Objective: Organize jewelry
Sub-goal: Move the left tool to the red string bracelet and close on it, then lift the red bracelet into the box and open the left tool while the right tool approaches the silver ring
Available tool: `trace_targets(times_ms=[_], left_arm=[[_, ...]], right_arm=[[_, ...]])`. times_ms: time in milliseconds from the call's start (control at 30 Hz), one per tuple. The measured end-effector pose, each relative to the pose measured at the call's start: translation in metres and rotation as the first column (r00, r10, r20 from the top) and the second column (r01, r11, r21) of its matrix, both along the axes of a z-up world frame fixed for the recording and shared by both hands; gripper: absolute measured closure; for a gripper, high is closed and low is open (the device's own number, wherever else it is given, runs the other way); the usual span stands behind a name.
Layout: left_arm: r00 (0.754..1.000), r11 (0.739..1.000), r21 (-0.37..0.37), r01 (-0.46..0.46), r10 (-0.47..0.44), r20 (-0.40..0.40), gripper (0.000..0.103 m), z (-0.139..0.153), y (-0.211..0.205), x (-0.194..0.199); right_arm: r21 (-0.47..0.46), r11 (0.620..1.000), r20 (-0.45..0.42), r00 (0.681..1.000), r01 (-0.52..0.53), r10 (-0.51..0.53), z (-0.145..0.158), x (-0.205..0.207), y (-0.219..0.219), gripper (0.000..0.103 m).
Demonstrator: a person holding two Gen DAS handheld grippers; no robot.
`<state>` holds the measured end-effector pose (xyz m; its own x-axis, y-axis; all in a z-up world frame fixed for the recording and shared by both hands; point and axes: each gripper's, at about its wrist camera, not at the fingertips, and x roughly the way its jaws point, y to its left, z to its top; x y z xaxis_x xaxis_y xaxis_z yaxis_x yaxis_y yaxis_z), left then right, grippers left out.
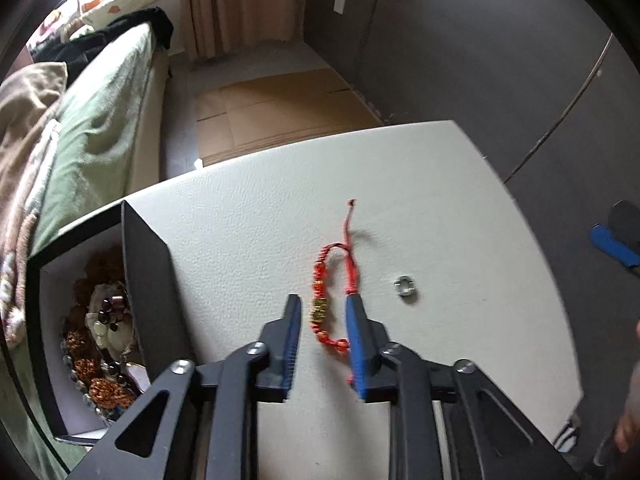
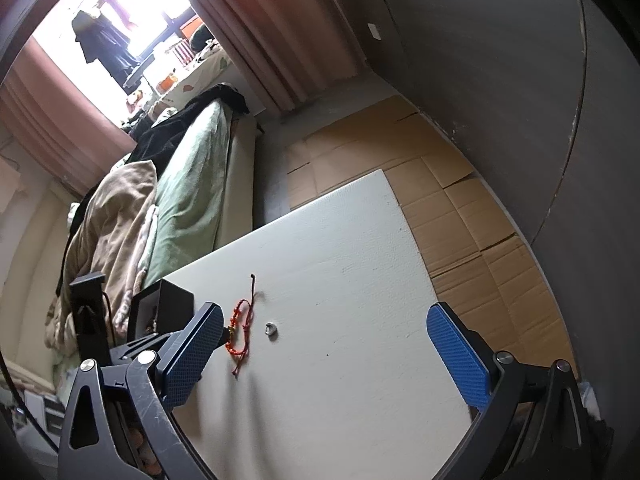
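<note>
Lay on the white textured tabletop [image 1: 248, 216], lower centre of the left wrist frame: a red corded bracelet with orange and gold beads [image 1: 326, 304], long axis running from bottom to top of the picture, loose knotted tail pointing toward the top and the far table edge. Straddled by the left gripper [image 1: 324, 308], jaws parted, blue-padded fingers [image 1: 358, 344] either side of the loop; right pad touching or just over the cord side, left pad just beside the beaded side; contact not certain. Just right of the bracelet, apart from it: a small silver ring [image 1: 406, 286]. Lower left of the frame: an open black box with pale lining [image 1: 146, 276], holding brown beaded strands and dark and pale stones.

Held wide apart in the right wrist frame, the right gripper [image 2: 320, 344], nothing between its fingers [image 2: 456, 356]. Same bracelet [image 2: 240, 332] seen left of centre, tail aimed toward the upper part of the frame; ring [image 2: 271, 329] just right of it. Box [image 2: 172, 304] at the left table edge. Flattened brown cardboard [image 2: 460, 216] on the floor beyond the table.
</note>
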<state>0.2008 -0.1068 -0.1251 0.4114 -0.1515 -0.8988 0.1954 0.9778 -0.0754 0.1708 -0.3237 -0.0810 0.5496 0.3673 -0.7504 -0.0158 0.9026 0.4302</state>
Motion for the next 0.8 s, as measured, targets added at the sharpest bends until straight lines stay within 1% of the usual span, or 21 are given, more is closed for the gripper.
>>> trace_targets(times_ms=[200, 300, 333, 400, 467, 500, 567, 633, 700, 767, 800], left_arm=[[1.000, 1.000, 0.012, 0.006, -0.006, -0.021, 0.083, -0.011, -0.001, 0.004], [1.000, 1.000, 0.023, 0.014, -0.013, -0.005, 0.084, -0.012, -0.002, 0.004], [1.000, 1.000, 0.024, 0.014, -0.014, -0.002, 0.085, -0.012, -0.002, 0.004], [1.000, 0.999, 0.030, 0.011, -0.011, 0.004, 0.095, -0.012, -0.002, 0.004], [1.000, 1.000, 0.000, 0.017, -0.017, -0.016, 0.096, -0.011, 0.003, 0.005], [1.000, 1.000, -0.014, 0.018, -0.018, -0.013, 0.096, -0.008, 0.005, 0.004], [1.000, 1.000, -0.014, 0.008, -0.008, 0.013, 0.096, 0.000, 0.009, 0.002], [1.000, 0.999, -0.048, -0.003, 0.004, 0.021, 0.096, 0.008, 0.014, 0.001], [0.999, 0.997, -0.072, -0.013, 0.016, 0.037, 0.096, 0.017, 0.020, 0.000], [0.999, 0.995, -0.096, -0.016, 0.021, 0.047, 0.096, 0.024, 0.025, -0.001], [0.999, 0.994, -0.104, -0.015, 0.020, 0.050, 0.096, 0.026, 0.026, -0.001]], right_arm=[[-0.012, 1.000, -0.006, 1.000, -0.003, 0.003, -0.003, 0.003, 0.004, 0.001], [-0.018, 1.000, -0.008, 1.000, -0.006, 0.006, -0.005, 0.004, 0.005, 0.001], [-0.019, 1.000, -0.009, 1.000, -0.007, 0.007, -0.005, 0.004, 0.006, 0.001], [-0.021, 1.000, -0.009, 1.000, -0.010, 0.010, -0.005, 0.005, 0.007, 0.001], [-0.025, 0.999, -0.009, 1.000, -0.019, 0.019, -0.006, 0.005, 0.011, 0.001], [-0.029, 0.999, -0.011, 1.000, -0.026, 0.026, -0.006, 0.006, 0.014, 0.001], [-0.035, 0.999, -0.016, 0.999, -0.040, 0.039, -0.009, 0.007, 0.018, 0.004], [-0.039, 0.998, -0.029, 0.998, -0.057, 0.056, -0.013, 0.010, 0.024, 0.012], [-0.045, 0.996, -0.043, 0.997, -0.071, 0.069, -0.017, 0.011, 0.028, 0.018], [-0.054, 0.994, -0.054, 0.995, -0.090, 0.087, -0.022, 0.013, 0.035, 0.021], [-0.058, 0.993, -0.059, 0.993, -0.102, 0.099, -0.024, 0.014, 0.039, 0.025]])
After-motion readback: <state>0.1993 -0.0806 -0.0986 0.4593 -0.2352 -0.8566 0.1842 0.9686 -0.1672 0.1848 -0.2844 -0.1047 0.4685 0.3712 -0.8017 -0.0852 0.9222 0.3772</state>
